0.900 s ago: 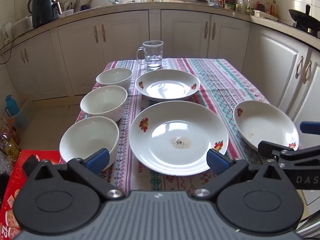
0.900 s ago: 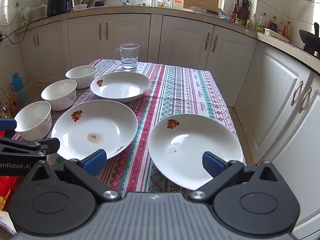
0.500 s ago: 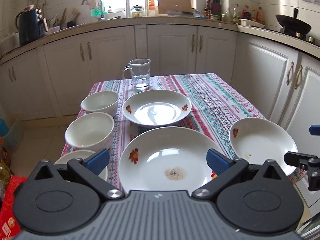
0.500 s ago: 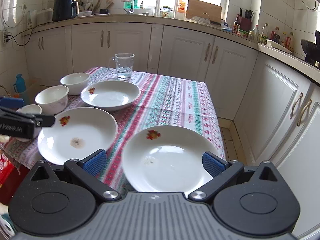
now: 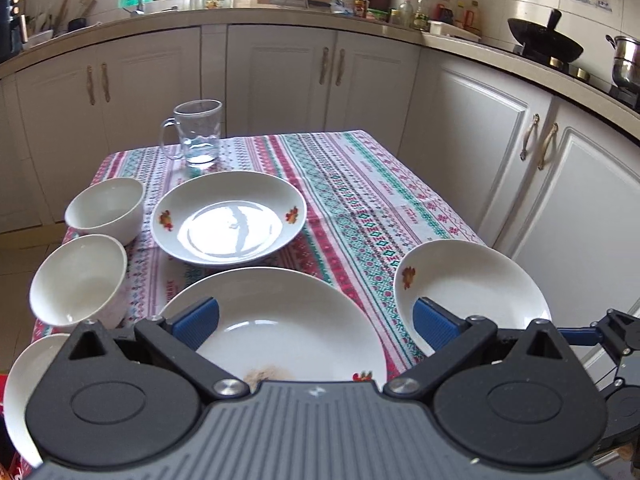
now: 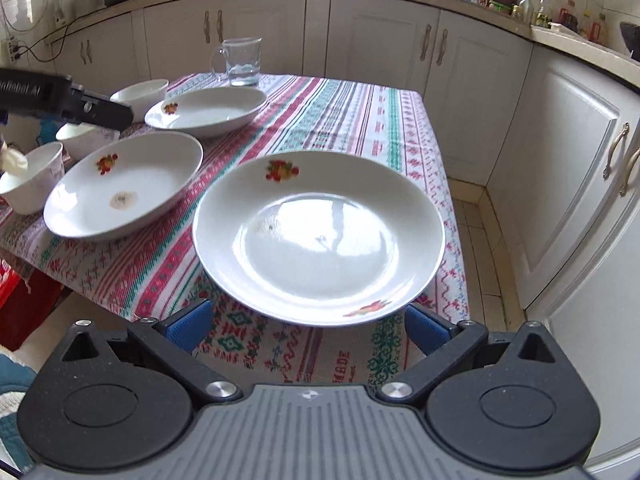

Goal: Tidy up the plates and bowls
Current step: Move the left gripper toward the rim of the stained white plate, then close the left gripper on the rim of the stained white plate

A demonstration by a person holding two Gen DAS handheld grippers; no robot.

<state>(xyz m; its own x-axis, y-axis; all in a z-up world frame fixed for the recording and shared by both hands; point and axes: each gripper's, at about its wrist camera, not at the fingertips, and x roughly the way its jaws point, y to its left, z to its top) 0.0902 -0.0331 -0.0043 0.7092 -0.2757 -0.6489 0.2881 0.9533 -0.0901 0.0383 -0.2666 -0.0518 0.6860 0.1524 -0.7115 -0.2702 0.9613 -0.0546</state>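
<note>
Three white flowered plates lie on the striped tablecloth (image 5: 360, 184): a stained plate (image 5: 288, 328) nearest, a clean plate (image 5: 228, 216) behind it and a right-hand plate (image 5: 472, 284). Three white bowls (image 5: 106, 208) (image 5: 78, 280) (image 5: 24, 392) line the left edge. My left gripper (image 5: 316, 324) is open, with its fingers over the stained plate's near half and nothing between them. My right gripper (image 6: 308, 326) is open just short of the near rim of the right-hand plate (image 6: 320, 236). In the right wrist view the left gripper (image 6: 68, 102) reaches in above the bowls (image 6: 32, 176).
A glass mug (image 5: 198, 134) holding a little water stands at the table's far end. White cabinets (image 5: 480, 128) run behind and along the right of the table. A red box (image 6: 16, 304) sits on the floor at the left.
My left gripper has moved forward over the stained plate, whose near part is now hidden. My right gripper has come closer to the right-hand plate. Both stayed open.
</note>
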